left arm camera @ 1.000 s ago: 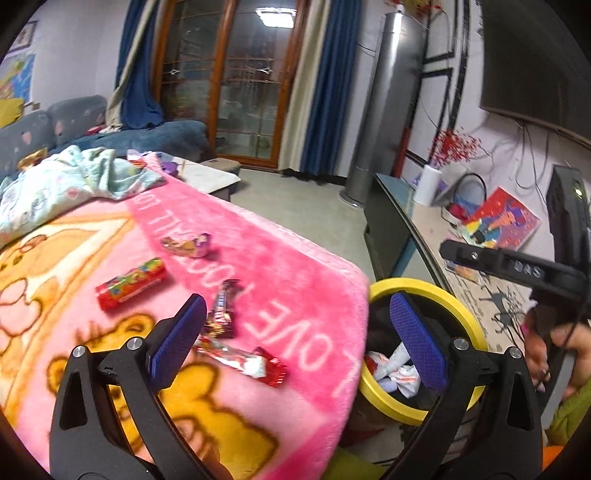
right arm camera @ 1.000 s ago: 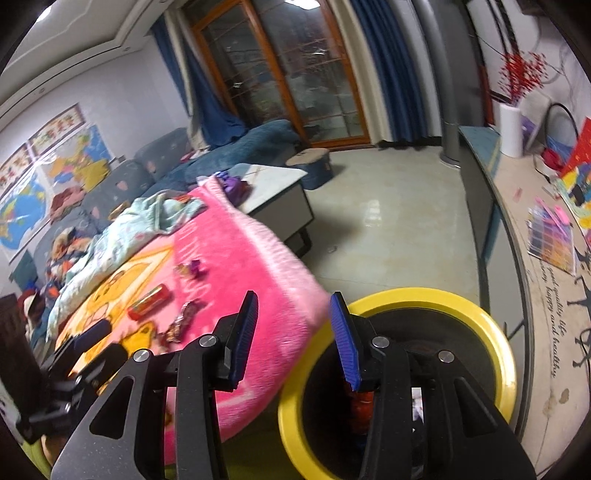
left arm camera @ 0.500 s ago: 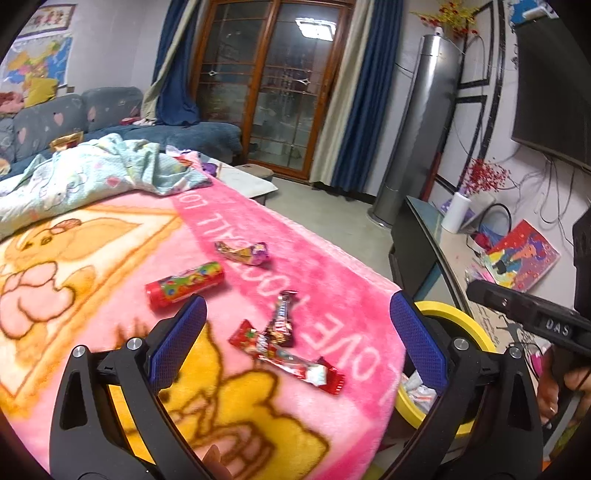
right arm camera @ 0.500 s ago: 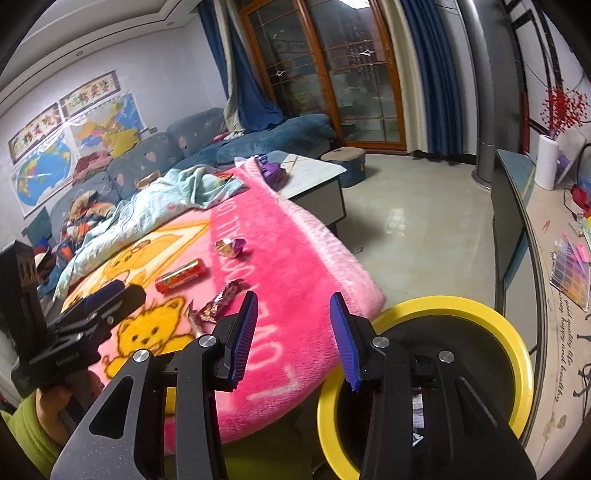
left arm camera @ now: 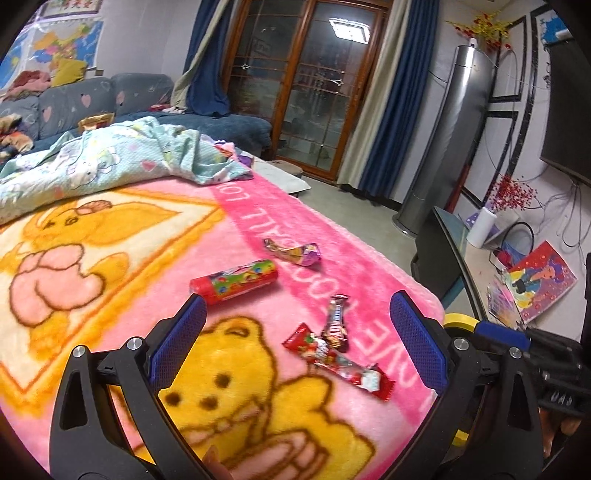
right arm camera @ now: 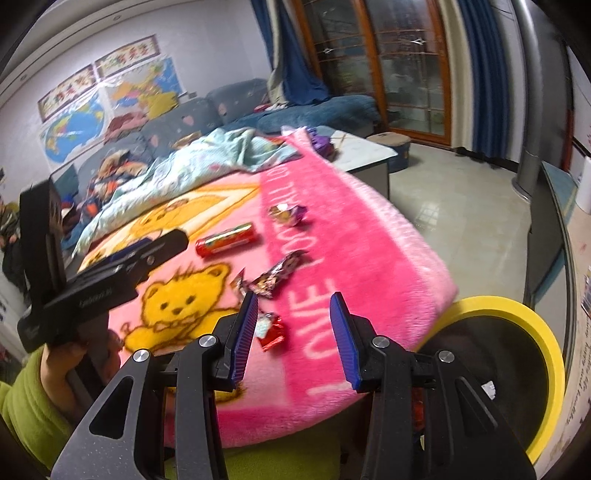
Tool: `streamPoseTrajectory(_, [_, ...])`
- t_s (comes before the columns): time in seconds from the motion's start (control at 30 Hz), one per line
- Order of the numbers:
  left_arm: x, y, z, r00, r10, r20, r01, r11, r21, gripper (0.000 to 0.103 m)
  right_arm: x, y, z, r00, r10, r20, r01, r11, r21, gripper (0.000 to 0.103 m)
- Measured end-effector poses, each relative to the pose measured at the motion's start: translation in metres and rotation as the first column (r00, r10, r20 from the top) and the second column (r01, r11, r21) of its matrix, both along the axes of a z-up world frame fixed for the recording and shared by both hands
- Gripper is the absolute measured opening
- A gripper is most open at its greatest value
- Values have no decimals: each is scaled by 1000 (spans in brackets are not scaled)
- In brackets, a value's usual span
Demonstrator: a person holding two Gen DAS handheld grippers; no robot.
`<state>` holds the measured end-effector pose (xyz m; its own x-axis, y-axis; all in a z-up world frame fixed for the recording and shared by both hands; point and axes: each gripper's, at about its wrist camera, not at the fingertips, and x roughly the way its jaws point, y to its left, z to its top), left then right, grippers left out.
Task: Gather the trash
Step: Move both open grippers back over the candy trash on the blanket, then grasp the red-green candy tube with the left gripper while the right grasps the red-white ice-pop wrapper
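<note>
Because the red wrapper [left arm camera: 338,360] overlaps the brown one [left arm camera: 337,326] at 12 o'clock on the pink blanket [left arm camera: 258,229], the left gripper [left arm camera: 303,354], fingers wide apart, may drag both, while the right gripper [right arm camera: 293,334] hovers, fingers apart, empty.

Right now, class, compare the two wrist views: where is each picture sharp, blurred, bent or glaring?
Left wrist view: wrappers on the pink blanket sharp; ceiling light glares in the glass door; fisheye bows the edges. Right wrist view: softer, candy tube and yellow bin smeared; dark corners.
</note>
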<state>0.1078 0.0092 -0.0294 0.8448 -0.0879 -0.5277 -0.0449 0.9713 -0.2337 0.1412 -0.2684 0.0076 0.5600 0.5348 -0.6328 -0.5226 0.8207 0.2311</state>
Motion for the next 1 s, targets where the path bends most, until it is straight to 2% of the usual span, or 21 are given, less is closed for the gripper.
streamPoseTrajectory(0.3, [7,30,-7,998,60,-23,-61,998,-11,91,0,27,-15,997,76,-18,-77,996,-52,39])
streamPoseTrajectory(0.63, [33,58,-18,993,58,-101,-56,998,32,91,10,60,-35,990,139,-34,-142,981,-128,39])
streamPoseTrajectory(0.77, [47,59,-24,989,33,-142,-26,998,50,91,17,72,-47,987,154,-47,-160,973,-166,39])
streamPoseTrajectory(1.0, [81,47,-37,969,-49,-244,88,985,151,91,25,87,-67,981,181,-76,-193,959,-209,39])
